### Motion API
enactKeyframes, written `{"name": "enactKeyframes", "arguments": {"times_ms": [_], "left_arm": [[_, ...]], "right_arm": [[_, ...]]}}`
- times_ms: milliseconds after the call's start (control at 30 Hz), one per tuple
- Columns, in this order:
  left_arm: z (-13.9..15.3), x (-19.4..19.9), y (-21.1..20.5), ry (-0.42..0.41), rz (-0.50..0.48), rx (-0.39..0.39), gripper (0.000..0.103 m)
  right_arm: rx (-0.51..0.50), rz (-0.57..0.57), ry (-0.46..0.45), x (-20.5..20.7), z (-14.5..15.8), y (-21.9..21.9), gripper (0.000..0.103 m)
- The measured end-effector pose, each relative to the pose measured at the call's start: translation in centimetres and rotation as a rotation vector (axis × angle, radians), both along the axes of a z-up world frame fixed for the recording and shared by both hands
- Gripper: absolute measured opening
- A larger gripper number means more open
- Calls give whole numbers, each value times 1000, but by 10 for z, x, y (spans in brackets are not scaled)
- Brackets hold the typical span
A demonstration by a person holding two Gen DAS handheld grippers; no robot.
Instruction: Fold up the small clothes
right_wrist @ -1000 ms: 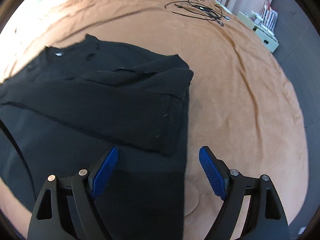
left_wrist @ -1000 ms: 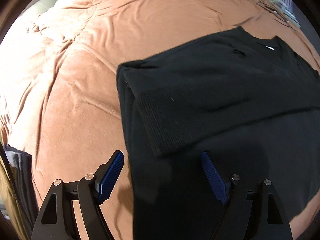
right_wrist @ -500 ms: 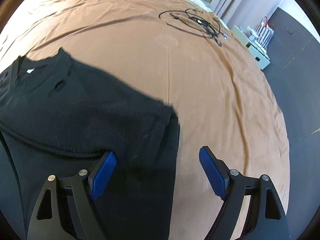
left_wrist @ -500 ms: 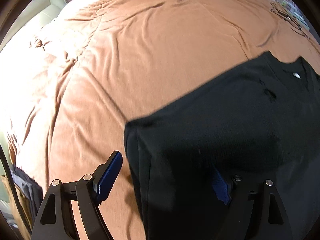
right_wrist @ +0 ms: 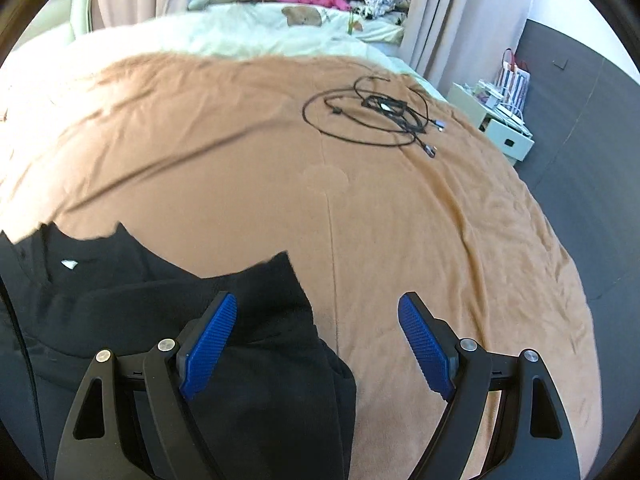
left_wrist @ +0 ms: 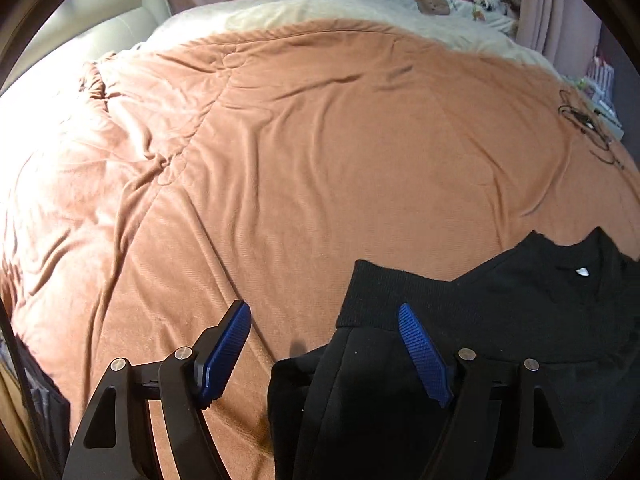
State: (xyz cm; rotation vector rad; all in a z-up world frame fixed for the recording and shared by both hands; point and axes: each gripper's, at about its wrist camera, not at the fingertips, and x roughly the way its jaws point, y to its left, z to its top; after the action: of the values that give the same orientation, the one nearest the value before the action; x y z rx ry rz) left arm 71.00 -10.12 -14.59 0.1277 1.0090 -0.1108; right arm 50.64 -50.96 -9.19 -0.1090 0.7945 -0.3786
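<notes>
Left tongs (left_wrist: 324, 354) closing, empty, over black sweater (left_wrist: 520, 320) edge.

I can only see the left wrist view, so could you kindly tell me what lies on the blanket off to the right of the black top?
Observer: A loose coil of black cables lies on the brown blanket, well beyond the black top.
Operator: Thank you. Is the right tool gripping anything?
Observer: No, the right tool is open; the top's edge lies below its jaws, untouched.
Operator: And what is past the bed's right side?
Observer: A white box with a striped bag behind it.
</notes>
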Motion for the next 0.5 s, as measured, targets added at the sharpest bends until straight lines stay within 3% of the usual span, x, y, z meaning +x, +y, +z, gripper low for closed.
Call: {"name": "enactKeyframes", "arguments": {"times_ms": [167, 333, 467, 500], "left_arm": [[-14, -7, -8, 47, -13, -48, 73], [-29, -10, -19, 97, -48, -82, 67], [-43, -4, -27, 138, -63, -109, 47], [-45, -3, -28, 139, -63, -114, 47]], "right_arm": [[154, 31, -29, -23, 1, -25, 81], [269, 42, 15, -20, -13, -54, 75], [349, 47, 69, -1, -27, -75, 57], [371, 47, 76, 3, -30, -78, 52]]}}
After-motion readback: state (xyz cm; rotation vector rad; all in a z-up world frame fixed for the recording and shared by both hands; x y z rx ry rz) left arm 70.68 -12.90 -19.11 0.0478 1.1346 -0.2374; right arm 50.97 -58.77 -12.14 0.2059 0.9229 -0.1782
